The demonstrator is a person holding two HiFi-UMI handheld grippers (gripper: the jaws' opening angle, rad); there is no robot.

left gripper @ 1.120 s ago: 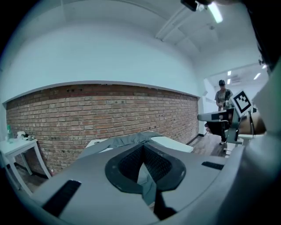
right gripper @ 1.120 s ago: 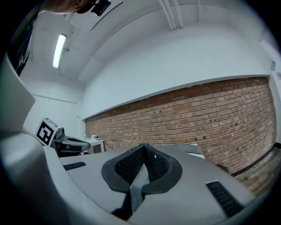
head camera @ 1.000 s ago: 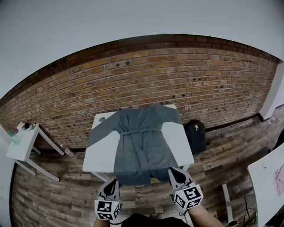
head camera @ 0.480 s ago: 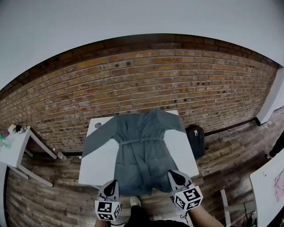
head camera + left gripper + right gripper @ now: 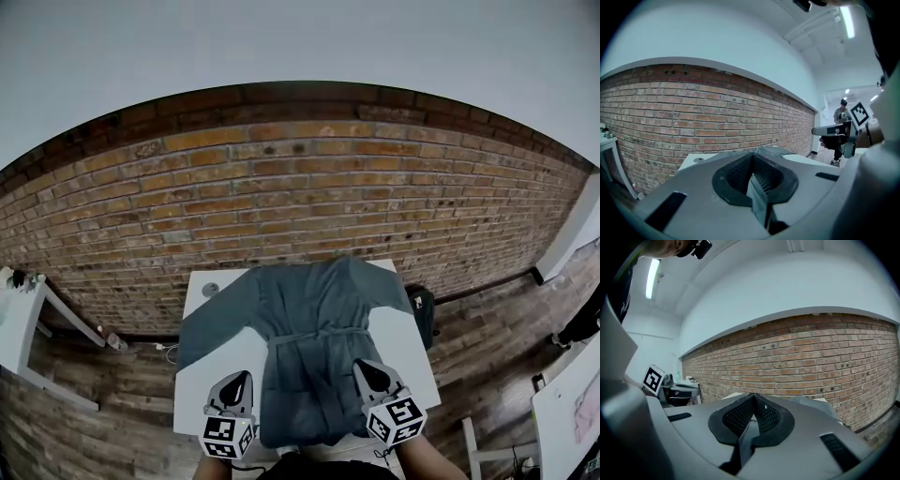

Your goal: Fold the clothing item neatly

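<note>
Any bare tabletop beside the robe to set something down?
Two patches of table: right of the robe up to the edge, and left of it, nearer than the sleeve. Middle is all robe; left gripper and right gripper crowd the near edge.

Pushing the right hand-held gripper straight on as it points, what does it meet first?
Probably the grey robe on the white table, near its right side. Depth is unclear, and passing above it would reach the brick wall.

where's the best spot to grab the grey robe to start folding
Probably the left sleeve, near its end, approached from the table's left side. The robe lies flat, front up, belt tied, and that sleeve angles out to the left edge, where a tool could pinch it.
</note>
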